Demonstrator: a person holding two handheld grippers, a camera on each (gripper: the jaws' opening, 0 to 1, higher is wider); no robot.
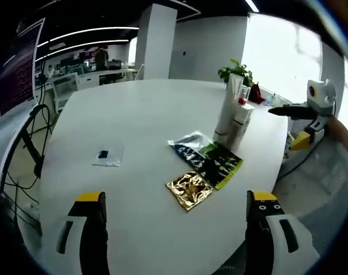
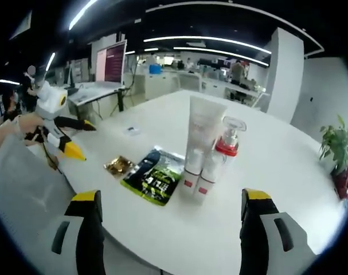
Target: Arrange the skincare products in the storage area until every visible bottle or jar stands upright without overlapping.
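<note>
Skincare tubes [image 2: 203,150] and a red-capped pump bottle [image 2: 227,143] are seen standing upright, clustered together on the white counter [image 2: 288,166]. Three flat sachets, gold [image 1: 189,189], green [image 1: 222,164] and silvery-black [image 1: 187,146], are laid just beside them. Both the left gripper [image 1: 176,203] and the right gripper [image 2: 171,200] are held above the counter's edge, fingers spread wide and empty. A small clear packet [image 1: 107,156] is seen well apart.

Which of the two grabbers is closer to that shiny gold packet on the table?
Left, I'd judge. The gold packet lies just ahead of the left gripper, between its open jaws. The right gripper faces the standing tubes; the packet lies beyond the green sachets.
</note>
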